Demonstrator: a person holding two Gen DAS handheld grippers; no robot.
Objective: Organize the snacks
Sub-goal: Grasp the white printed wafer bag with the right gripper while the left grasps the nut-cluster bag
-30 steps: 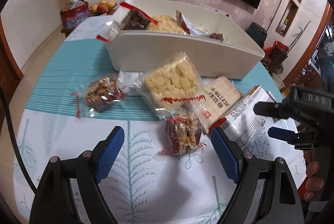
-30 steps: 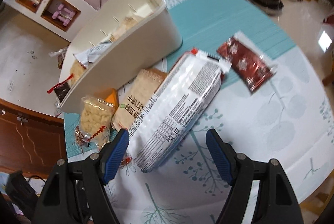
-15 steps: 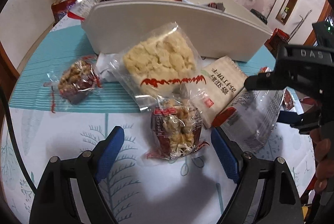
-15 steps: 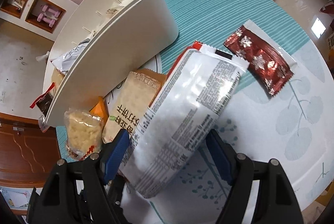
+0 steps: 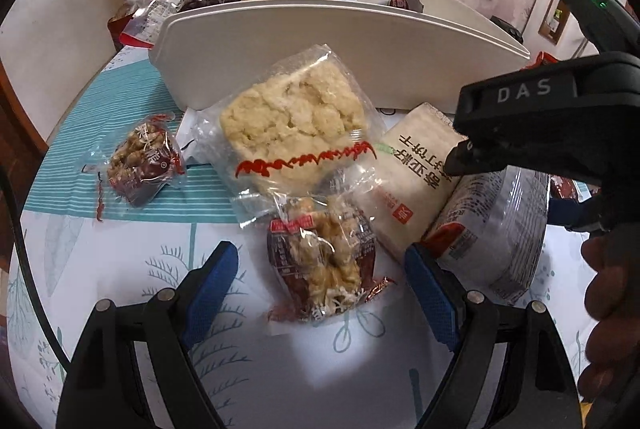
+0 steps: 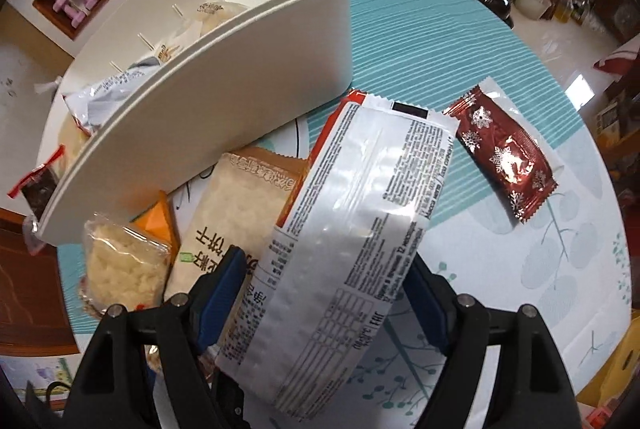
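Note:
My left gripper [image 5: 320, 289] is open, its blue fingers either side of a red-wrapped nut snack [image 5: 324, 261] on the table. Behind it lie a clear bag of pale rice cake [image 5: 296, 121], a second nut snack [image 5: 142, 163] to the left and a beige cracker pack [image 5: 416, 177]. My right gripper [image 6: 328, 289] is open, its fingers straddling a long silver biscuit pack [image 6: 352, 241], also visible in the left wrist view [image 5: 488, 225]. The white bin [image 6: 208, 77] holds several snacks.
A dark red snowflake wrapper [image 6: 504, 157] lies right of the silver pack. The round table [image 6: 520, 309] has a teal striped and leaf-print cloth; its edge curves close on the right. A fruit bag and shelf stand beyond the bin.
Both grippers have moved forward and down. The nut snack now sits between the left fingers, and the silver pack now lies between the right fingers. Both stay open.

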